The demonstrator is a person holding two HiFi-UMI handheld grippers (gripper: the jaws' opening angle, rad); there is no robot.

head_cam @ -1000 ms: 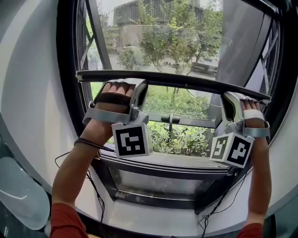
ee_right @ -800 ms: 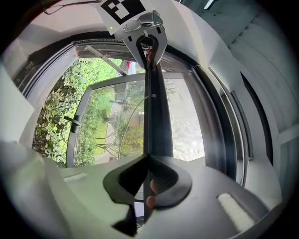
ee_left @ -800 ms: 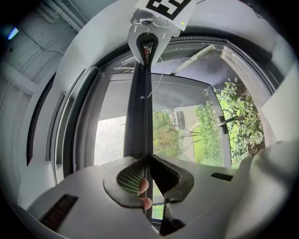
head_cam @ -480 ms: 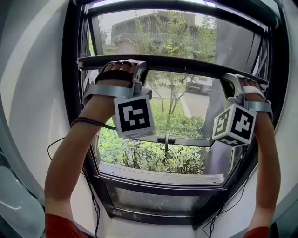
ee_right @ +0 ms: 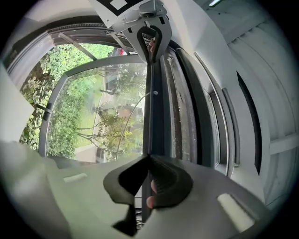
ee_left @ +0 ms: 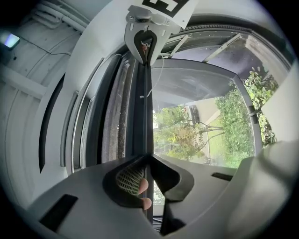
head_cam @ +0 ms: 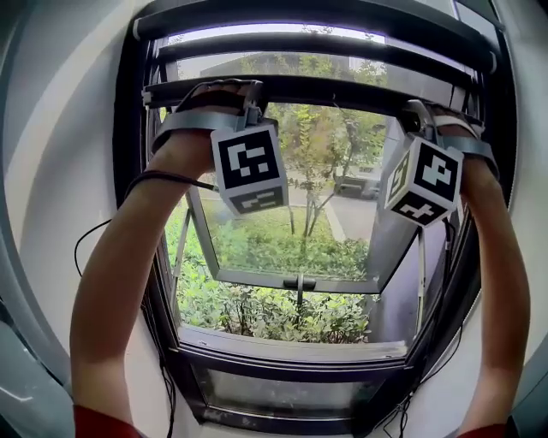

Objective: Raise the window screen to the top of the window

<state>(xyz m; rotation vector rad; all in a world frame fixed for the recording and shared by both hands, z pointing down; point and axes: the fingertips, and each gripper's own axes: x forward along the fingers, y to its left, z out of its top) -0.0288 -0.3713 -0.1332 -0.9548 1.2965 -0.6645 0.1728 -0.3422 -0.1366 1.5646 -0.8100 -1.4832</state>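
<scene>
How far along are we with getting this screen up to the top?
Mostly done: the screen bar sits high in the window, well above the open sash. In hand: the left tool and right tool are both clamped on that bar, one near each end. Left: a narrow gap shows between the bar and the top of the frame, so a short last lift remains.

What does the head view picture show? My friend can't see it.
The left claw and right claw are clamped on the dark screen bar, held high near the top of the window frame. Green trees show outside.
</scene>
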